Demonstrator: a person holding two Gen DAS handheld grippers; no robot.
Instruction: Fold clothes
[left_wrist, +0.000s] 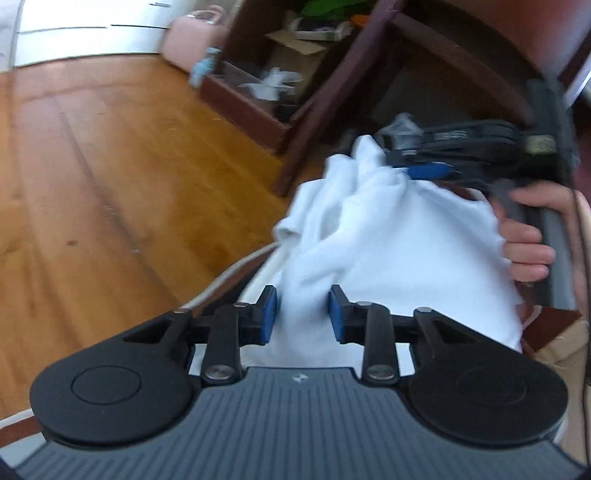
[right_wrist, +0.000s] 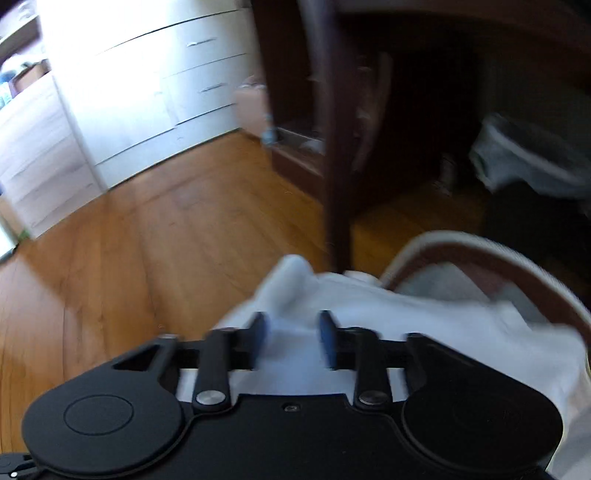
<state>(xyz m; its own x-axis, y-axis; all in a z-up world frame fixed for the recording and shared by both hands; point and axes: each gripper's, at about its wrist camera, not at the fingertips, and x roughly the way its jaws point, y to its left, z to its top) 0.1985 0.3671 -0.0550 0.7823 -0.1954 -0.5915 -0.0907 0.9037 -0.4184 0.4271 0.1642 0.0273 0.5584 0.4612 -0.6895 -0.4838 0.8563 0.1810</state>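
A white garment (left_wrist: 388, 251) lies bunched over a rounded brown seat with a white rim (right_wrist: 443, 240). In the left wrist view my left gripper (left_wrist: 303, 314) is shut on a thick fold of it, with both blue pads pressing the cloth. A hand (left_wrist: 528, 240) carries my right gripper (left_wrist: 395, 151) in from the upper right, its tips at a raised peak of the cloth. The right wrist view is blurred. There my right gripper (right_wrist: 293, 339) has its jaws apart over the garment (right_wrist: 369, 302), and cloth lies loose in the gap.
Wooden floor (left_wrist: 110, 184) spreads to the left. Dark chair legs (left_wrist: 314, 122) (right_wrist: 336, 184) rise just beyond the garment. White drawers (right_wrist: 166, 92) line the far wall, with a pink bag (left_wrist: 192, 37) and a cardboard box (left_wrist: 295, 48) nearby. A lined bin (right_wrist: 528, 158) stands at right.
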